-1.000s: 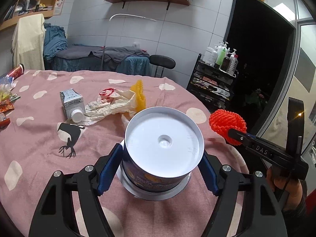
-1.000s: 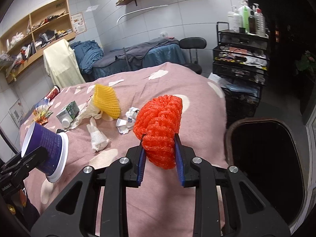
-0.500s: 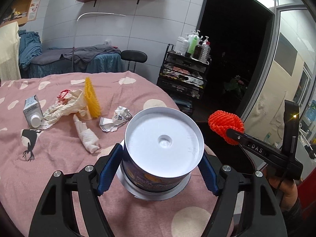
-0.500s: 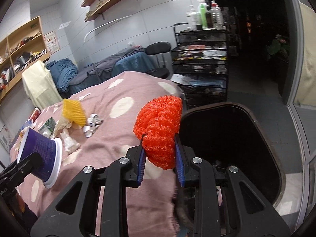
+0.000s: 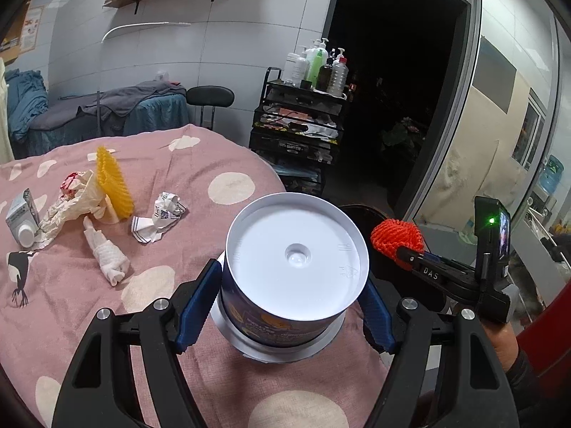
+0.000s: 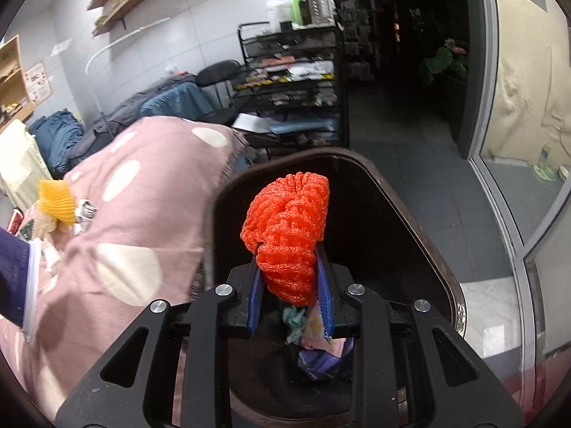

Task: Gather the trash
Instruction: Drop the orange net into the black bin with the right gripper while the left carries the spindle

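Note:
My left gripper (image 5: 289, 306) is shut on a purple paper cup (image 5: 292, 271) with its white bottom facing me, held above the pink tablecloth (image 5: 71, 306) near the table's edge. My right gripper (image 6: 291, 274) is shut on an orange foam net (image 6: 289, 232) and holds it over the open dark trash bin (image 6: 421, 228), which has some rubbish (image 6: 314, 328) inside. The net (image 5: 396, 239) and right gripper also show in the left wrist view.
On the table lie a yellow foam net (image 5: 112, 185), crumpled paper (image 5: 160, 217), a twisted tissue (image 5: 107, 256), a beige wrapper (image 5: 67, 203) and a small carton (image 5: 19, 214). A black rack with bottles (image 5: 303, 117) and a chair (image 5: 210, 98) stand behind.
Both grippers have swung right, off the table's middle. The orange net now hangs over the bin opening; the cup has come close to the table's edge.

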`<state>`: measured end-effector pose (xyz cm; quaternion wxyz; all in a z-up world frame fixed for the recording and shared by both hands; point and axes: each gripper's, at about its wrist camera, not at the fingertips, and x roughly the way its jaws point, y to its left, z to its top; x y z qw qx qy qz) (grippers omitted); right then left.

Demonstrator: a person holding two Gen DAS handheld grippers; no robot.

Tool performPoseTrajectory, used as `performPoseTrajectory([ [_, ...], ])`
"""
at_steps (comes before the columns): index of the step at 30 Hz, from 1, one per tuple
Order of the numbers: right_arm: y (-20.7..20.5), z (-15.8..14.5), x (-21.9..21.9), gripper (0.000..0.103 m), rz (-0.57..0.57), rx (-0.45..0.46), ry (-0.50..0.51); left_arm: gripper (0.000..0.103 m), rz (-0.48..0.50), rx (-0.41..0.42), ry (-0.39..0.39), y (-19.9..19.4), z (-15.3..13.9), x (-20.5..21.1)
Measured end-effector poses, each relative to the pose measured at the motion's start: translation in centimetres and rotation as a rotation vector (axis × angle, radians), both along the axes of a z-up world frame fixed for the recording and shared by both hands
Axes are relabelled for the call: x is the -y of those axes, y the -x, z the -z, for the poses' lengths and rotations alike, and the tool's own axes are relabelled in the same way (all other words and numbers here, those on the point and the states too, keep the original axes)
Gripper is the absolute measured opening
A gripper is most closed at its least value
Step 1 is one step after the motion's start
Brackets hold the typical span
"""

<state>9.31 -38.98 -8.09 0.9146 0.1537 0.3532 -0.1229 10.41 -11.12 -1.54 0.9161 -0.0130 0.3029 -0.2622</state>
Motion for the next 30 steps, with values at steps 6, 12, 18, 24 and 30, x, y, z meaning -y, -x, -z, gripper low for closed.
performPoseTrajectory([
  [6, -0.2, 1.9, 0.8, 0.050, 0.044, -0.043, -0.026, 0.073, 0.015, -0.005, -0.009, -0.1, 0.2, 0.6],
  [12, 0.7, 2.2, 1.1, 0.076, 0.074, -0.023, -0.048, 0.073, 0.031, -0.016, -0.012, -0.3, 0.4, 1.3],
  [18, 1.6, 1.1, 1.1, 0.085, 0.113, 0.022, -0.019, 0.073, 0.059, -0.031, -0.007, -0.6, 0.5, 2.4],
  [24, 3.0, -0.6, 1.2, 0.090, 0.173, 0.082, 0.032, 0.073, 0.105, -0.046, -0.004, -1.0, 0.3, 4.4],
  [30, 4.4, -2.4, 1.8, 0.093, 0.234, 0.146, 0.092, 0.073, 0.160, -0.073, -0.006, -1.8, 0.4, 6.9],
])
